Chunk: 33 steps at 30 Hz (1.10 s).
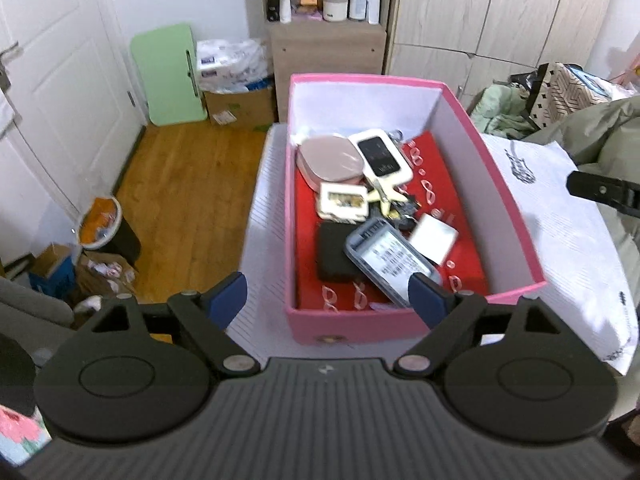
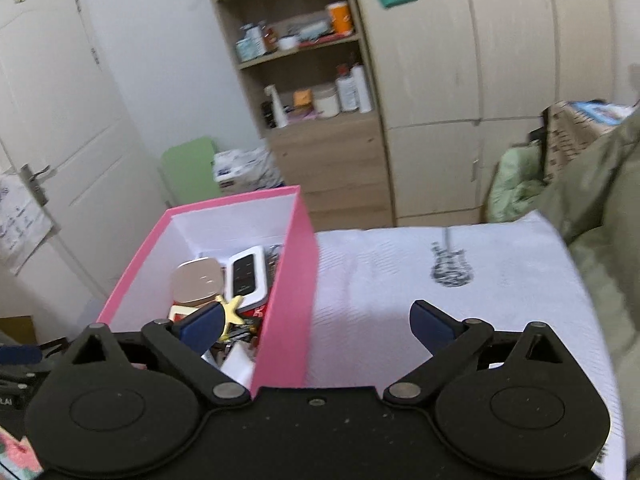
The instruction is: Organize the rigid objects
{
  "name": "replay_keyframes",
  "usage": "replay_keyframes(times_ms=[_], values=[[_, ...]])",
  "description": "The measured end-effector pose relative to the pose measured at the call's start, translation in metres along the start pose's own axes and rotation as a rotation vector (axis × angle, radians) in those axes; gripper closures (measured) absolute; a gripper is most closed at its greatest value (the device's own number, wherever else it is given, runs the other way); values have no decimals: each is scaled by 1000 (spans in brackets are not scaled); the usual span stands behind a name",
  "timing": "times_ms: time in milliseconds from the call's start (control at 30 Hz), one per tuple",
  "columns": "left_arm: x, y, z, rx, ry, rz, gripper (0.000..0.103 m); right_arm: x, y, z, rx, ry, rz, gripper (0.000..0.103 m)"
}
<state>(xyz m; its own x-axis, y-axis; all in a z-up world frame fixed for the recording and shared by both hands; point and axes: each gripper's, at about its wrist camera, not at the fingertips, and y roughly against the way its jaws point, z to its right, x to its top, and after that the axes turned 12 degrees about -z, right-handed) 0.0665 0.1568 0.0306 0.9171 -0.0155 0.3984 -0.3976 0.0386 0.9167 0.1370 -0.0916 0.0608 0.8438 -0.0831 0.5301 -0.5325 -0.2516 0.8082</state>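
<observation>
here, item: pink box [image 1: 404,322], open-topped, white inside with a red floor, set on a white cloth [image 1: 264,200] that bears a printed guitar motif on its right part. contents, rigid and heaped: a grey phone case [image 1: 390,260] with a barcode label, lying slantwise from far left to near right at the near end; a black pouch [image 1: 332,254] just left of it, touching; a white square block [image 1: 434,240] just right of it; a small white frame [image 1: 343,202] and a tangle of keys [image 1: 394,204] in the middle; a beige oval case [image 1: 330,158] and a white device with a dark face [image 1: 384,156] side by side at the far end.

relation: the box lies ahead of and below the left gripper [image 1: 326,300], long axis running away from it, near wall between the spread jaws; its right pad overlaps the phone case's near end in this view, though contact cannot be told. nothing is pinched. the right gripper [image 2: 316,322] stands at the box's right wall, which runs up between its wide jaws; left pad over the contents, right pad over bare cloth, holding nothing.

judgement: the left gripper is the nearer to the heap; no loose object shows on the cloth outside the box.

surrounds: wooden floor to the left, a shelf unit [image 1: 326,4] with bottles beyond, pale wardrobe doors far right.
</observation>
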Motion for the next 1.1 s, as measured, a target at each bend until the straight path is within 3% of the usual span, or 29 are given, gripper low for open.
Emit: replay_keyframes(times_ms=[200, 333, 533, 933, 1100], values=[[-13, 7, 18, -60, -6, 6, 15, -13, 34, 4, 52, 118, 16, 2], [-18, 14, 34, -69, -19, 17, 15, -12, 42, 14, 132, 56, -65, 2], [-25, 14, 53, -43, -29, 17, 9, -19, 51, 16, 37, 48, -67, 3], [-21, 3, 73, 13, -5, -12, 7, -24, 54, 22, 5, 87, -99, 3], [-17, 0, 79, 59, 16, 4, 4, -29, 53, 22, -49, 117, -93, 3]])
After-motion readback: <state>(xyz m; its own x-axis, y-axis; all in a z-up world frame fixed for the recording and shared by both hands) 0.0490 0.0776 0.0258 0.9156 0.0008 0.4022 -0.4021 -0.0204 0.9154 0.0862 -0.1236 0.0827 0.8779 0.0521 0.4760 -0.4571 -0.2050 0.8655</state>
